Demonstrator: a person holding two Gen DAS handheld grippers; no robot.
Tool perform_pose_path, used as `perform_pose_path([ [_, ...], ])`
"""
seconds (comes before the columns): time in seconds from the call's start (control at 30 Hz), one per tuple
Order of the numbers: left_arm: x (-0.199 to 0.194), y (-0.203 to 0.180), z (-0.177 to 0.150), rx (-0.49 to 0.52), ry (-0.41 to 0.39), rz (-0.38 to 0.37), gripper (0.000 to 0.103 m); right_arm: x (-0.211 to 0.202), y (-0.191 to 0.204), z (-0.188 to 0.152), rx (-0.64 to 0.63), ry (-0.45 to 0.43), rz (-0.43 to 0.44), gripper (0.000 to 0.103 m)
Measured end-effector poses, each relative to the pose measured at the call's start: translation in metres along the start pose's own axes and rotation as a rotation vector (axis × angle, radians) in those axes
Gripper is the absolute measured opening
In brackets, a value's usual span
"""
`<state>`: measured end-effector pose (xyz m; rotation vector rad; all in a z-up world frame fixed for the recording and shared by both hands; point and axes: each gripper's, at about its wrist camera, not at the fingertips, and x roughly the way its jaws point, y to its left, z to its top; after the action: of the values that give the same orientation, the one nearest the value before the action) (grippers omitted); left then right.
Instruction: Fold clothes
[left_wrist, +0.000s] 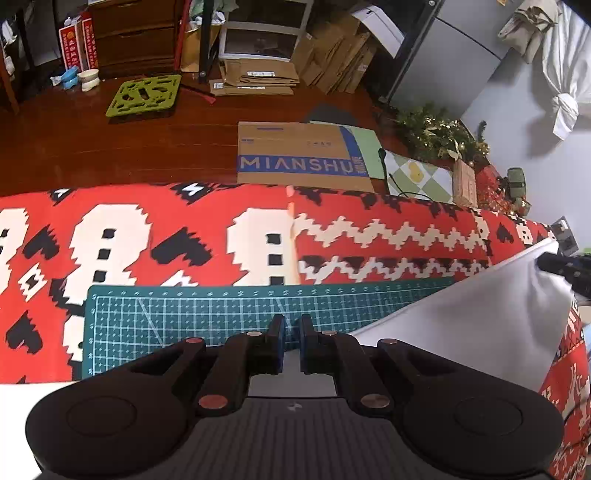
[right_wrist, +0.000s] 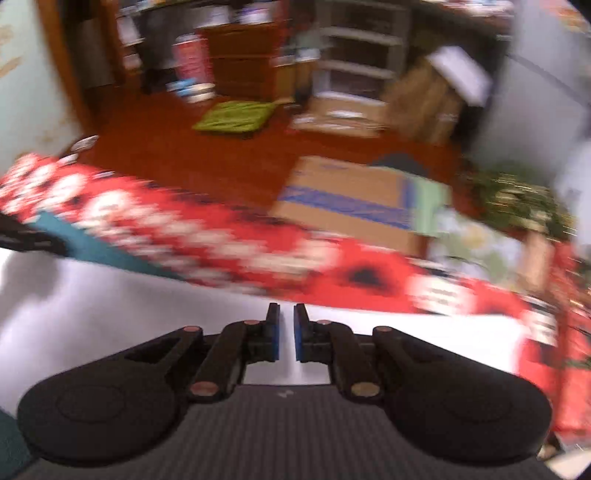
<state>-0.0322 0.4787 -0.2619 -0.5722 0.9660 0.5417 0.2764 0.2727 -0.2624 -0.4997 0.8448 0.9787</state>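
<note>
A white garment (left_wrist: 480, 325) lies over the green cutting mat (left_wrist: 221, 317) on the red patterned cloth. In the left wrist view its right corner is lifted to a peak at the other gripper (left_wrist: 565, 267). My left gripper (left_wrist: 291, 325) has its jaws nearly closed with a narrow gap; white fabric runs under the fingers, and I cannot tell whether it is pinched. In the blurred right wrist view, my right gripper (right_wrist: 286, 314) stands over the white garment (right_wrist: 147, 314) with a narrow gap between its blue pads.
The red, white and black patterned cloth (left_wrist: 166, 236) covers the table. Beyond its far edge are a wooden floor, a MIANSHU cardboard box (left_wrist: 303, 155), a green plastic tray (left_wrist: 144, 96), stacked cardboard and Christmas greenery (left_wrist: 439, 133) at the right.
</note>
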Motion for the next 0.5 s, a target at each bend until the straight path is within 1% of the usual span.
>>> perform_pose_path([
  [0.07, -0.003, -0.004, 0.001, -0.001, -0.012, -0.017, 0.006, -0.008, -0.034, -0.007, 0.071, -0.007, -0.087, 0.012],
  [0.1, -0.006, -0.007, 0.000, -0.002, -0.020, -0.033, 0.006, -0.010, -0.050, -0.011, 0.113, -0.005, -0.114, 0.012],
  [0.17, -0.010, -0.014, -0.002, 0.003, -0.027, -0.075, 0.006, -0.011, -0.075, -0.018, 0.165, 0.003, -0.121, 0.014],
  [0.23, -0.010, -0.026, -0.005, 0.030, -0.014, -0.115, 0.006, -0.004, -0.093, -0.021, 0.187, 0.018, -0.118, 0.014],
  [0.27, -0.008, -0.033, -0.007, 0.051, -0.003, -0.125, 0.006, 0.002, -0.099, -0.021, 0.192, 0.024, -0.118, 0.013],
  [0.33, -0.002, -0.046, -0.010, 0.094, 0.017, -0.145, 0.006, 0.012, -0.111, -0.019, 0.217, 0.007, -0.126, 0.011],
  [0.4, 0.003, -0.059, -0.013, 0.132, 0.034, -0.163, 0.006, 0.020, -0.124, -0.015, 0.259, -0.009, -0.133, 0.011],
  [0.43, 0.007, -0.063, -0.013, 0.136, 0.030, -0.166, 0.006, 0.023, -0.130, -0.012, 0.286, -0.017, -0.137, 0.011],
  [0.5, 0.015, -0.071, -0.012, 0.142, 0.021, -0.172, 0.006, 0.021, -0.142, -0.009, 0.336, -0.018, -0.173, 0.011],
])
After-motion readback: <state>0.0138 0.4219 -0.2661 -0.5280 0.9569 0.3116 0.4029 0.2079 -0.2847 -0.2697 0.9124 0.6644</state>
